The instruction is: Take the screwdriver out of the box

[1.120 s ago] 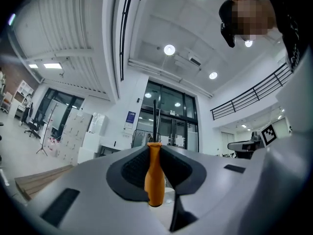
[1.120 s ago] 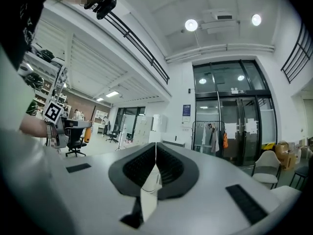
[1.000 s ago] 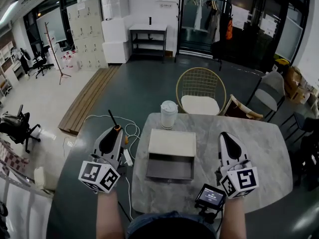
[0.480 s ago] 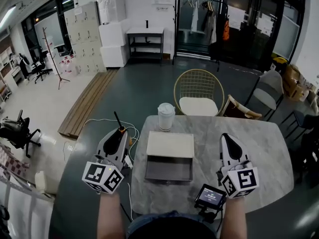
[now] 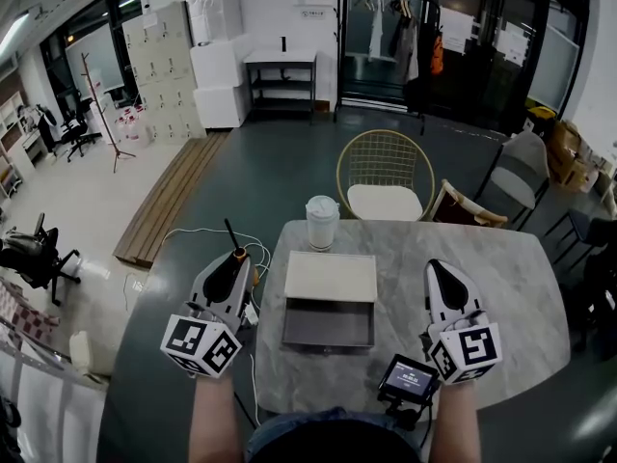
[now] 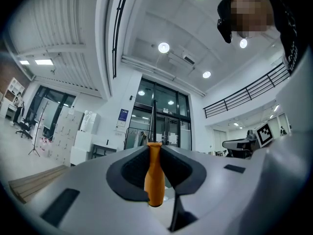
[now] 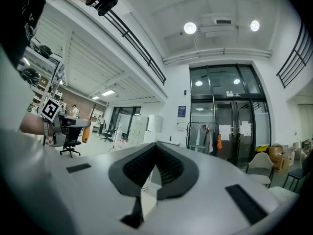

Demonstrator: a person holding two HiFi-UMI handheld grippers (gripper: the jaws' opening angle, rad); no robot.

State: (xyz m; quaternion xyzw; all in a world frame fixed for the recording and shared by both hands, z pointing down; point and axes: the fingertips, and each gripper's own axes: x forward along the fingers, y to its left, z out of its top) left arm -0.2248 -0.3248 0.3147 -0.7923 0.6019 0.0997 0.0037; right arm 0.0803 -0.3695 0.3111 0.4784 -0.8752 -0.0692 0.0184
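Observation:
A screwdriver (image 5: 234,246) with an orange handle (image 6: 154,175) and a thin black shaft is clamped in my left gripper (image 5: 236,258), which is shut on the handle (image 6: 154,150). The shaft sticks out past the jaw tips, forward and slightly up. This gripper hovers left of the marble table (image 5: 501,287), beyond its edge. The box (image 5: 329,323) lies open on the table, its dark tray showing nothing inside and its pale lid (image 5: 331,277) lying behind it. My right gripper (image 5: 437,267) is over the table to the right of the box, shut with nothing between its jaws (image 7: 156,145).
A white lidded cup (image 5: 321,222) stands behind the box. A small device with a screen (image 5: 406,379) sits at the table's near edge beside my right arm. A gold wire chair (image 5: 386,177) stands beyond the table. White cables (image 5: 253,255) lie on the floor under my left gripper.

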